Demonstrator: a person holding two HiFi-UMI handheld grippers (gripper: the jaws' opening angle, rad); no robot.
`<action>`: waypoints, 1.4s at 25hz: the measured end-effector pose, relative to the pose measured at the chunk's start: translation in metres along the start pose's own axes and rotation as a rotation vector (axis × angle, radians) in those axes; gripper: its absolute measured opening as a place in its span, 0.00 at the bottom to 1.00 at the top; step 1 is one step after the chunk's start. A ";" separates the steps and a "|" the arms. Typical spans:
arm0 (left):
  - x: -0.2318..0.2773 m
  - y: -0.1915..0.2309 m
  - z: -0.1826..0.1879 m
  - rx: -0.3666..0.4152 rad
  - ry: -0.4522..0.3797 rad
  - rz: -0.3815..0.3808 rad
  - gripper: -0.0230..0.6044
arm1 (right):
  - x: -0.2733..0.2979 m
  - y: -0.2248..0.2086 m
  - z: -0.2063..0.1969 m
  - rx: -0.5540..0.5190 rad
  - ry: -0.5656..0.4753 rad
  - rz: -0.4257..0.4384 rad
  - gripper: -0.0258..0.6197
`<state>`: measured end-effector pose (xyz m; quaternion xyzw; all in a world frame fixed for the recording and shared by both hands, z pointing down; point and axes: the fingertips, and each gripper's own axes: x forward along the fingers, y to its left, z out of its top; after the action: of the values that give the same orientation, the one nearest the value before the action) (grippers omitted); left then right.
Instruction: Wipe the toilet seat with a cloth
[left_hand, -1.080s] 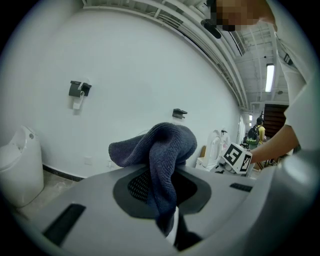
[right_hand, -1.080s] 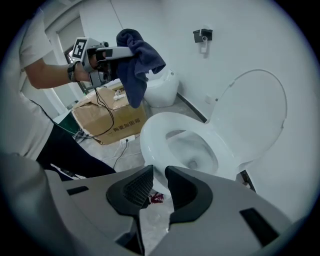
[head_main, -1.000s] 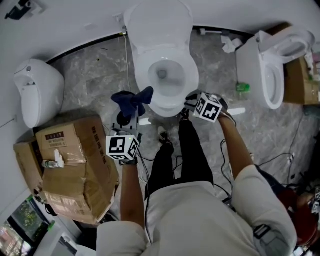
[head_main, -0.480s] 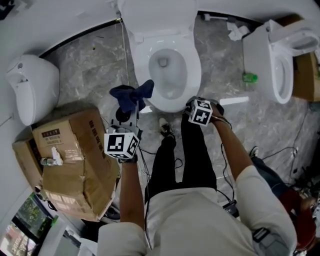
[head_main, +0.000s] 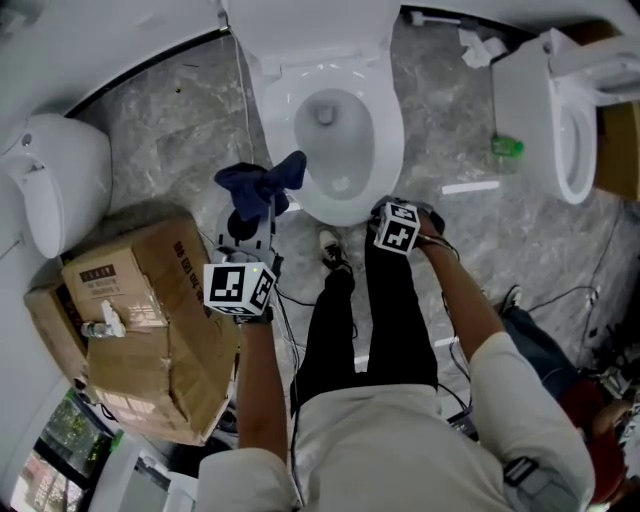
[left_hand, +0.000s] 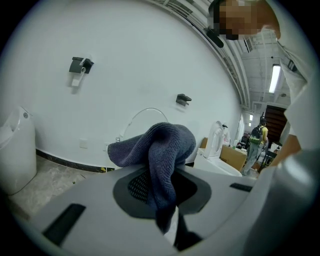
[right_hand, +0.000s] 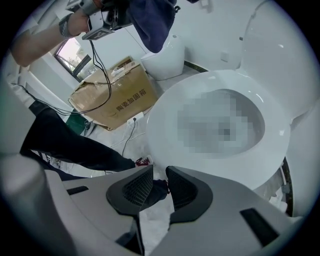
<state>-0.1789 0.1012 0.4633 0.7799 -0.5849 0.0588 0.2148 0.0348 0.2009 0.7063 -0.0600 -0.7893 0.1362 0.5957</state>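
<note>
Marbled grey floor bears toilet and cardboard box.

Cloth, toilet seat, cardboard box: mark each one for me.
cloth (head_main: 260, 185): head view, bunched middle of the fabric.
toilet seat (head_main: 345, 211): head view, front of the ring.
cardboard box (head_main: 170, 290): head view, top face.

We see the dark blue knitted cloth bunched and drooping, pinched in the left gripper (its folds flop over the jaws), held up beside the white oval toilet seat, which lies down.
</note>
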 end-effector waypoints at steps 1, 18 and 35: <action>0.004 0.001 -0.001 -0.009 0.001 -0.001 0.11 | 0.002 0.000 -0.001 0.004 -0.001 0.003 0.21; 0.055 0.014 -0.014 -0.032 0.051 0.011 0.11 | 0.039 -0.008 -0.016 0.105 -0.046 0.017 0.21; 0.137 0.073 -0.044 -0.133 0.052 0.099 0.11 | -0.071 -0.083 0.046 0.379 -0.489 -0.089 0.11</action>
<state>-0.1980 -0.0186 0.5691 0.7321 -0.6197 0.0506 0.2782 0.0165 0.0962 0.6528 0.1214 -0.8716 0.2651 0.3940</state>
